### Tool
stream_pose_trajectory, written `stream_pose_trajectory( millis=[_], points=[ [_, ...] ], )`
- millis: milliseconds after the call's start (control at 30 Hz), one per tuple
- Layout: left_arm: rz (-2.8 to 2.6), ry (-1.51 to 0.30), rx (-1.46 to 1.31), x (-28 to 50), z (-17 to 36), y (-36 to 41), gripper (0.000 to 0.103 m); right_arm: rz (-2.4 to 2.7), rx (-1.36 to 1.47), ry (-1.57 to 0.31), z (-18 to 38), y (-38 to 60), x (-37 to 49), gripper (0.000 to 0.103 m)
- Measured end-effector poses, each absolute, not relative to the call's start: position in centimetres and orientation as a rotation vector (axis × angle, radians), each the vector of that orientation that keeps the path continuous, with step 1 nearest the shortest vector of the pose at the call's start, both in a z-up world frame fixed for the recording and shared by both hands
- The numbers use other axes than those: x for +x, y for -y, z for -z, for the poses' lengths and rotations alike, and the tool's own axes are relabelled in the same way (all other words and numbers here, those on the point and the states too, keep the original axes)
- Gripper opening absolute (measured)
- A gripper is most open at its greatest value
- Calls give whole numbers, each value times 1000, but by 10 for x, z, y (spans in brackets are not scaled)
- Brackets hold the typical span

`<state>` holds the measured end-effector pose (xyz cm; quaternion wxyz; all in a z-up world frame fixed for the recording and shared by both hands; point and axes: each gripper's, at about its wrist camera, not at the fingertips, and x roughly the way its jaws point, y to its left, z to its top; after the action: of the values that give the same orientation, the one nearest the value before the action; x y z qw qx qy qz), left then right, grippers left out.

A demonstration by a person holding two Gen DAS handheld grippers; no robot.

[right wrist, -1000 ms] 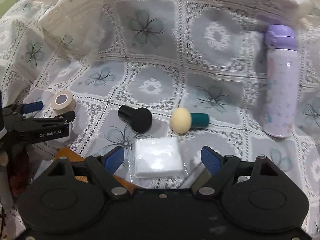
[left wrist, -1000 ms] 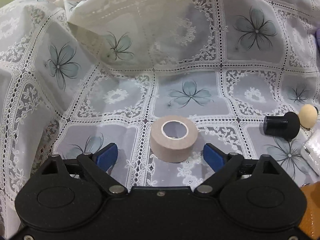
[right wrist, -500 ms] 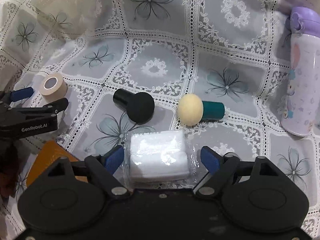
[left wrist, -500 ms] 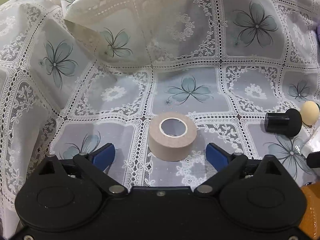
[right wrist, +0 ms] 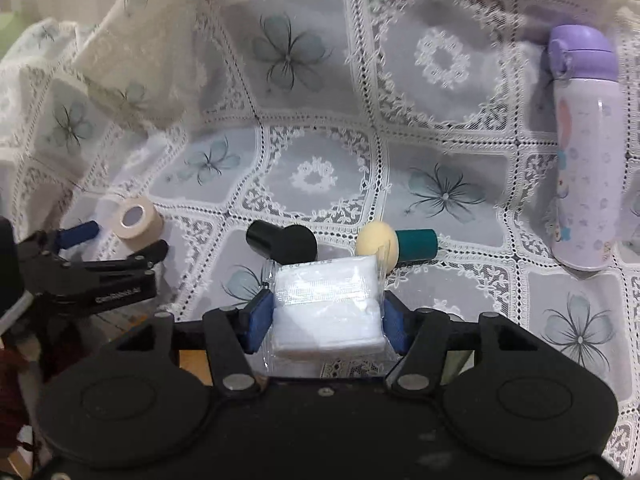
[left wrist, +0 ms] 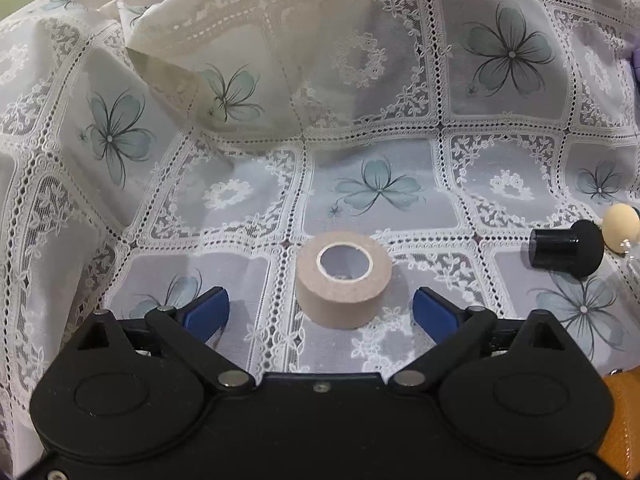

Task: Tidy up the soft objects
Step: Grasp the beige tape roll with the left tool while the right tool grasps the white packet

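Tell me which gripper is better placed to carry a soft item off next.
Right. The right gripper is shut on the white wrapped pad pack; the left gripper is open, its fingers either side of the tape roll, not touching.

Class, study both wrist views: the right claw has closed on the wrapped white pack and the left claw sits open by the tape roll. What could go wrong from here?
1. The right claw pinches the white pack through loose clear wrap; it may slip.
2. The black puff and cream puff lie just beyond the pack and could be knocked.
3. The left claw is open short of the tape roll and might push it instead.
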<state>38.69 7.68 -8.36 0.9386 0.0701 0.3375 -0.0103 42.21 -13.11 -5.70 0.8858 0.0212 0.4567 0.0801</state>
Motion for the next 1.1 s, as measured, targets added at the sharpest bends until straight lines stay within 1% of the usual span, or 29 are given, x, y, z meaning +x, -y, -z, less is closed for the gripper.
stream_pose_trajectory(
  millis=[200,233,267,300,367,400,433,467,733,1100],
  points=[
    [16,-678,147,400,79,-72,95,-183,69,-936,45,136,408,57],
    [19,-684,154,401,81,-71,91,-185,72,-939,44,137,406,57],
    [22,-687,162,402,82,-69,83,-185,74,-942,44,137,404,57],
    [33,-691,170,403,83,-68,79,-185,76,-944,44,138,402,57],
    [57,-689,170,401,83,-66,63,-185,79,-948,46,139,399,57],
    [68,-688,169,401,83,-65,59,-184,82,-951,47,140,397,57],
    [81,-692,167,401,83,-65,51,-184,85,-954,48,141,395,57],
    [91,-698,165,401,83,-64,49,-185,89,-958,48,142,392,57],
    [69,-709,161,395,74,-58,49,-175,122,-968,48,152,379,57],
    [119,-725,133,324,33,-27,49,-145,177,-970,36,171,341,57]
  ],
)
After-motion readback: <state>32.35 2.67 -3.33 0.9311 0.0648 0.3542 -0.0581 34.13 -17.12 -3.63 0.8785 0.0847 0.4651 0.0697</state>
